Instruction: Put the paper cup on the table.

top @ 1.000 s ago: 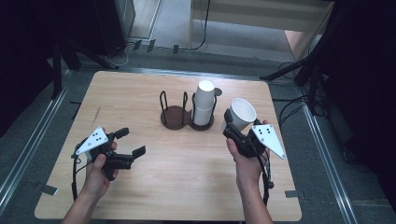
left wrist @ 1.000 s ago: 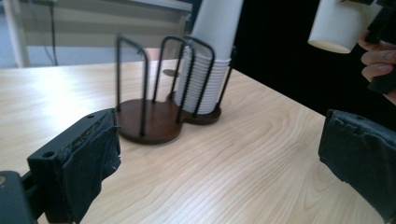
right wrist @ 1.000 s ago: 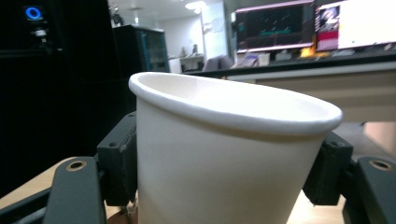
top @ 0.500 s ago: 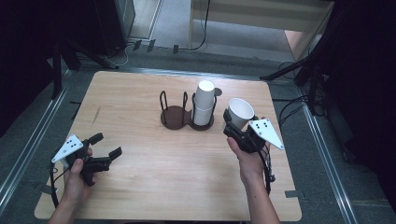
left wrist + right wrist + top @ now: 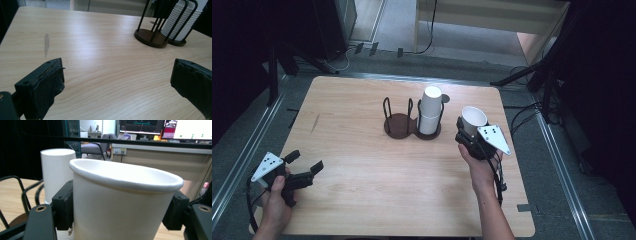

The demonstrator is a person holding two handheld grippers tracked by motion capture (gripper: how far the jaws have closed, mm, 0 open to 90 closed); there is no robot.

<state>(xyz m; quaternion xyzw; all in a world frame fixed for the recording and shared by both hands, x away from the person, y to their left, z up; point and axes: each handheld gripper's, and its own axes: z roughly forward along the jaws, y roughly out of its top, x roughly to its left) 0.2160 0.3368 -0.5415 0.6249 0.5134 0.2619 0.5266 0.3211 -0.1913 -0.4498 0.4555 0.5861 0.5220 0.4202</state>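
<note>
A white paper cup (image 5: 473,119) (image 5: 120,202) stands upright, mouth up, between the jaws of my right gripper (image 5: 468,135), which is shut on its sides just right of the cup holder. The dark double cup holder (image 5: 404,123) (image 5: 156,37) sits at the table's middle; its right ring holds an upside-down stack of white cups (image 5: 430,110) (image 5: 181,23) (image 5: 56,173), its left ring is bare. My left gripper (image 5: 304,165) (image 5: 117,82) hovers low over the table's front left, open, with bare wood between its jaws.
The wooden table (image 5: 362,115) has a dark smear (image 5: 314,124) (image 5: 46,45) at its left. Metal rails run along both sides on the floor. Cables (image 5: 532,115) lie off the right edge. A bench stands behind the table.
My left gripper has drawn back toward the front left corner and sunk lower. The right gripper with the cup has dropped slightly and shifted a little nearer the holder.
</note>
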